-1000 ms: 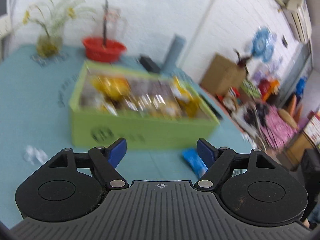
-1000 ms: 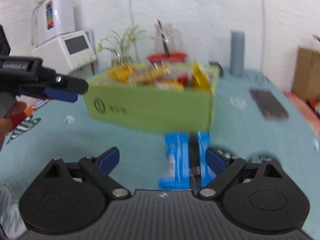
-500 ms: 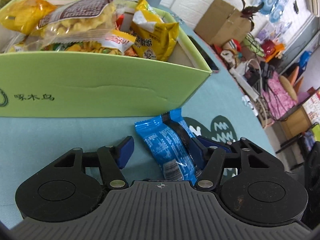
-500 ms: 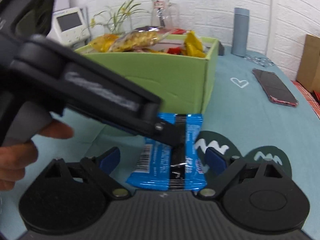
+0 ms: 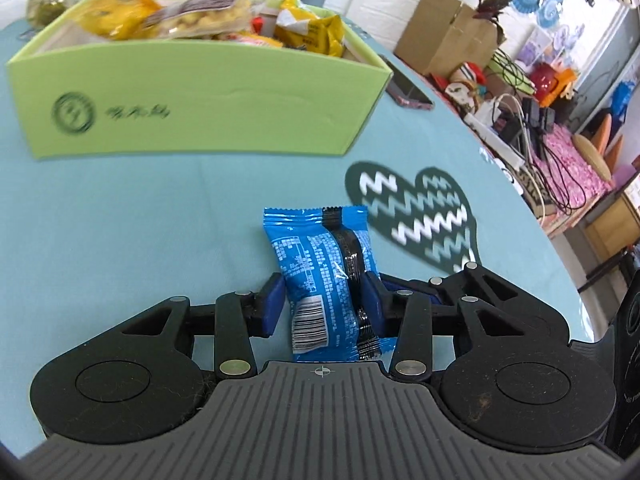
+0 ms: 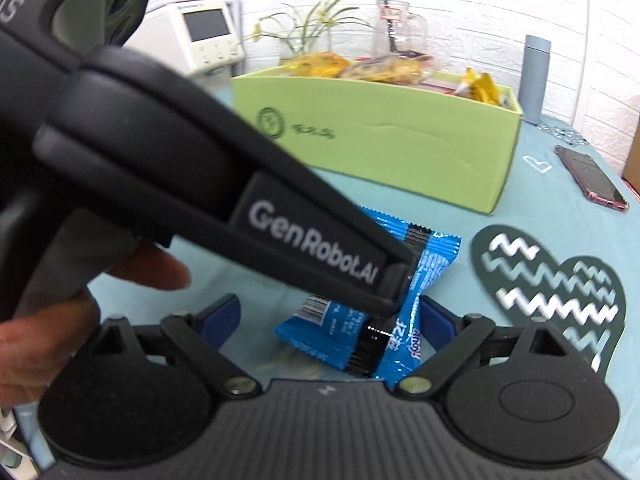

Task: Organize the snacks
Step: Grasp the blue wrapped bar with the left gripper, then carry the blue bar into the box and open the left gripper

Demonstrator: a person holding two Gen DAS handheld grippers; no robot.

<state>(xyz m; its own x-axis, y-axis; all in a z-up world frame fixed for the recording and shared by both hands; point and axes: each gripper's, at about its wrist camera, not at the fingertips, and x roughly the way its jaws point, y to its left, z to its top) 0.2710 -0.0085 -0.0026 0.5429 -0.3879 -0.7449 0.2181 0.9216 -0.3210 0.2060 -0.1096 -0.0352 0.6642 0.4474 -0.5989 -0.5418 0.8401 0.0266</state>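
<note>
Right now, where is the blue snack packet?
In the left wrist view the blue packet sits between the left gripper pads on the teal tablecloth, in front of the green box, left of the heart print.

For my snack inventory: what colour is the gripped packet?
Blue packet with a black band; left wrist view.
</note>
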